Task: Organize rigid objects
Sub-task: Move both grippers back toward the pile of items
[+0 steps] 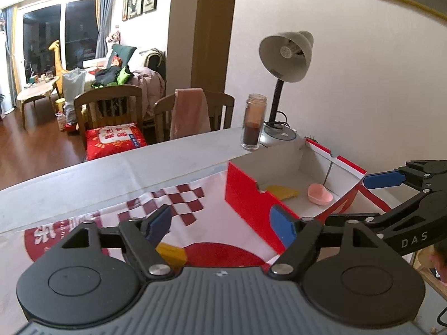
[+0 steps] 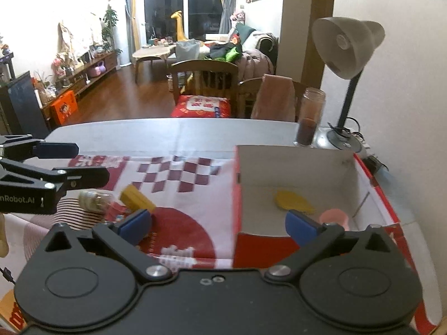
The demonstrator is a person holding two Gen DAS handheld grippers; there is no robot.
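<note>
Both the left gripper (image 1: 220,227) and right gripper (image 2: 219,227) gape wide and empty. A yellow piece (image 2: 293,201) and pink cup (image 2: 334,217) lie inside the red box (image 2: 237,195); a yellow block (image 2: 137,197) and small clear bottle (image 2: 93,200) remain on the cloth's near-left part.

The left hand-held gripper (image 1: 220,227) is open and empty above the patterned cloth (image 1: 195,209). A yellow block (image 1: 171,254) lies under it. The red box (image 1: 251,198) holds a yellow piece (image 1: 282,191) and a pink cup (image 1: 320,194).
</note>
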